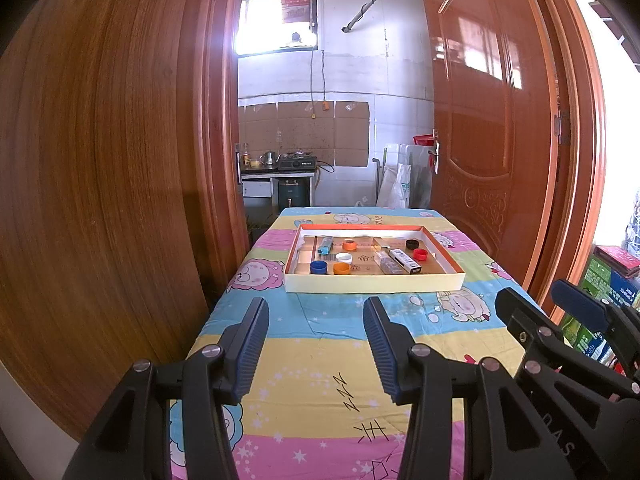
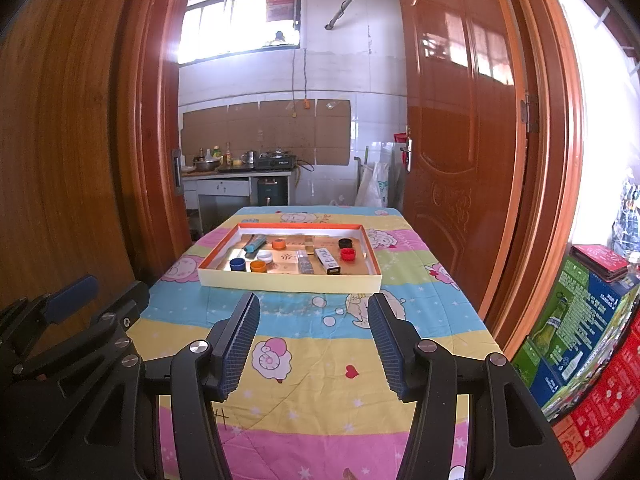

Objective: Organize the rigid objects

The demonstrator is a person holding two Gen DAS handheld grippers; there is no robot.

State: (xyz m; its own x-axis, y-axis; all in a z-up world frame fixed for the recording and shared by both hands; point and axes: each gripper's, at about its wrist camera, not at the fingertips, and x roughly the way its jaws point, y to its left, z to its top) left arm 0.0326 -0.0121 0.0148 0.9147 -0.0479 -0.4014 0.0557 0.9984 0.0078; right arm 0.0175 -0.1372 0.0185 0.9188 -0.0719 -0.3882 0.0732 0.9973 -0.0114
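Left wrist: tray (image 1: 374, 282) (caps seemingly inside) beyond gaping left gripper (image 1: 316, 338).

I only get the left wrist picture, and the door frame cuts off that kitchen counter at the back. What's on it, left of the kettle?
Observer: In the right wrist view, a metal bowl sits on the counter, left of the kettle.
Operator: What's on the floor to the right of the table?
Observer: Red crates next to the green carton.
Operator: Is anything printed on that carton?
Observer: A beer bottle picture on its side.
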